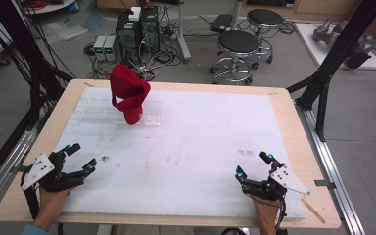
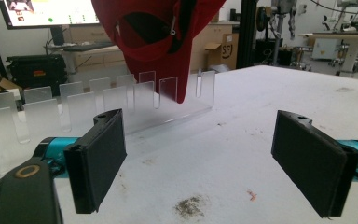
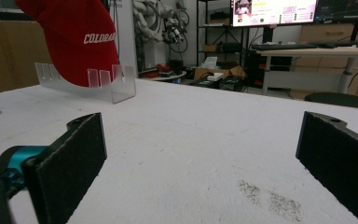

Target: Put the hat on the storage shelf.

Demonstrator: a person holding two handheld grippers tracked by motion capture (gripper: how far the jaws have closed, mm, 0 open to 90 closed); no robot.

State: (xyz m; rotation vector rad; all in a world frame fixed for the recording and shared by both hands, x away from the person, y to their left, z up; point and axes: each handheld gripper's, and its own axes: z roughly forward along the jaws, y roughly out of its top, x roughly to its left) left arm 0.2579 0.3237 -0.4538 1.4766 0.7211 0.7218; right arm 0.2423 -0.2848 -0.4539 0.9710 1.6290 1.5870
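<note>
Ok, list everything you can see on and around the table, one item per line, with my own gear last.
cap: one, red, white lettering, perched on the rack at the table's far left
rack: one, clear plastic with upright slots, far left under the cap
table: one, white top with wood edge, some dirt smudges
stools: two, black seats, on the floor beyond the table
computer towers: two, dark, on the floor behind the cap
left gripper: one, black with teal, near left, jaws open
right gripper: one, black with teal, near right, jaws open
</note>
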